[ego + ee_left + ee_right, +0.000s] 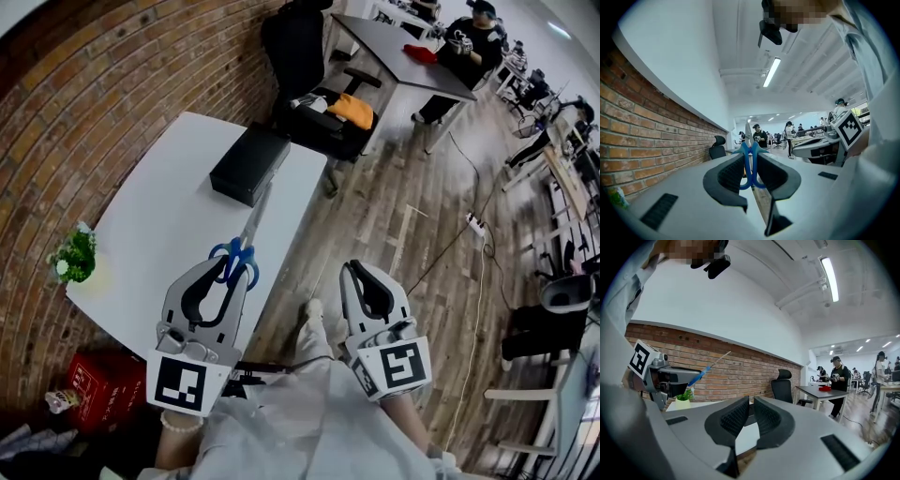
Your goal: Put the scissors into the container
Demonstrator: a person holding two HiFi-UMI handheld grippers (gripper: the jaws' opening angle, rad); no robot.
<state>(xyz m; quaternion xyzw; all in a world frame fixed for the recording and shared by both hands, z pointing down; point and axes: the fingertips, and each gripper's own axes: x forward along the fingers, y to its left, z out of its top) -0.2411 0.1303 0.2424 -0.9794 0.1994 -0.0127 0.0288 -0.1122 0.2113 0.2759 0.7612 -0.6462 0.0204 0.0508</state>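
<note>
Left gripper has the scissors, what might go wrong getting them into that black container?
The left gripper grips the scissors only at the blue handles, so the long blades may pivot or slip. The blade tips lead and might knock the black container, which sits near the edge of the table.

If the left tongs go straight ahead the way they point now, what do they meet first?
Probably the black container on the white table: the left tongs, shut on the blue scissors, aim at it. Height is unclear; they might pass above.
</note>
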